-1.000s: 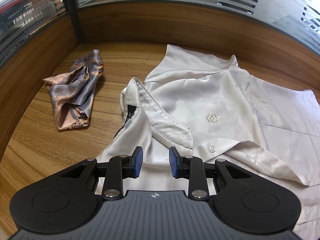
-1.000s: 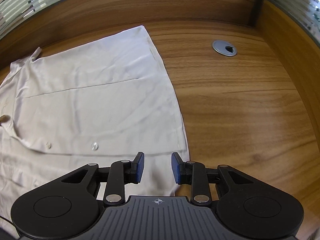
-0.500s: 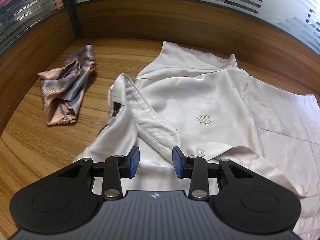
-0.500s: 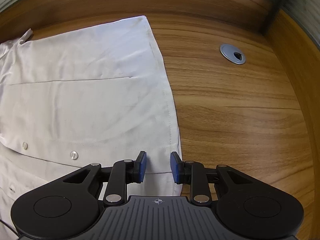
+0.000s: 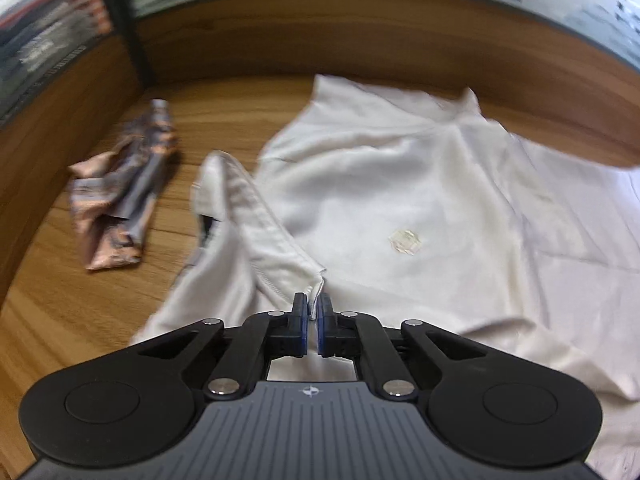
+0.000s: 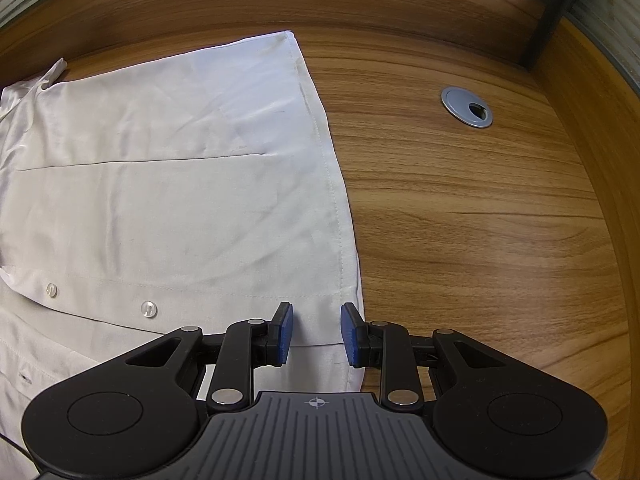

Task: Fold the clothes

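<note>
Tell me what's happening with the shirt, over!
Left gripper pinching white shirt at collar. Right gripper open over hem corner. Patterned scarf lies apart on wooden desk.

Shirt (image 5: 400, 184) plain off-white, pale buttons (image 6: 148, 309). Scarf (image 5: 120, 196) striped grey and peach-orange. Surface (image 6: 460, 208) brown woodgrain; claw pads (image 6: 285, 334) blue, grommet (image 6: 466, 107) silver.

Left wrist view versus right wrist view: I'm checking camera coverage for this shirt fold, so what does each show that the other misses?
Only the left wrist view shows the shirt collar, the chest logo, the patterned scarf, and the left tongs shut on fabric by the collar tip. Only the right wrist view shows the hem, two buttons, the cable grommet, and the open right tongs. Both show the white shirt on the wooden desk.
</note>
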